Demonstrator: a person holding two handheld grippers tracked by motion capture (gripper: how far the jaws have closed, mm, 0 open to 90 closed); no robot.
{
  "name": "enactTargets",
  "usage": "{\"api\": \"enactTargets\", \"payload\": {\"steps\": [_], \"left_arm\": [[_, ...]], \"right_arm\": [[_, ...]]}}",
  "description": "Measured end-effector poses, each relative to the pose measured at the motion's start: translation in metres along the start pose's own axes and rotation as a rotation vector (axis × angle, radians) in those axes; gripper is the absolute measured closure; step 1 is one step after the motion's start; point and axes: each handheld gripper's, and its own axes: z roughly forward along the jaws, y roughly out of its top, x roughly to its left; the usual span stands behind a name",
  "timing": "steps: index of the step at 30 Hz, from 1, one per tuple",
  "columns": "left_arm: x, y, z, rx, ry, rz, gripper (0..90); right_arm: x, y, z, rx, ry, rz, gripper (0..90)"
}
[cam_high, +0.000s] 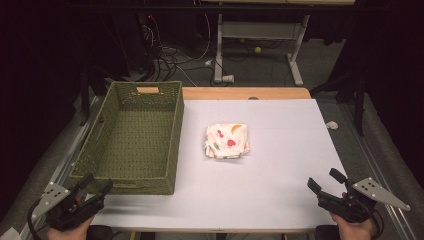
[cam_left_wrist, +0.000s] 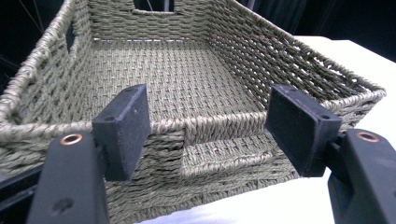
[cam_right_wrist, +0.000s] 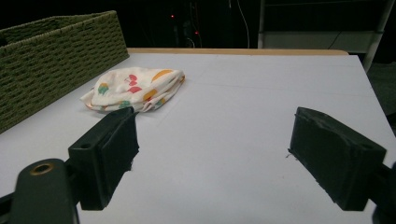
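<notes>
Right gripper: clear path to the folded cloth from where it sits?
Probably yes. The right gripper is open at the table's near right corner, and only bare white tabletop lies between it and the cloth. The basket stands off to the cloth's left.

Folded cloth (cam_high: 227, 141): white with red, orange and green prints, bundled into a loose square, lying flat near table centre, just right of the basket. Woven green basket (cam_high: 172, 135): rectangular, upright, handle cutouts, at table's left side.
</notes>
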Motion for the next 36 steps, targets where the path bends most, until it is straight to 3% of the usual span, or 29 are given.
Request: {"api": "enactTargets", "payload": {"steps": [24, 36], "left_arm": [[-0.004, 0.002, 0.001, -0.009, -0.021, 0.024, 29.5], [-0.011, 0.009, 0.002, -0.035, -0.053, 0.028, 30.3]], "right_arm": [[0.000, 0.000, 0.000, -0.003, 0.005, -0.004, 16.3], [0.001, 0.000, -0.001, -0.005, 0.004, -0.007, 16.5]]}}
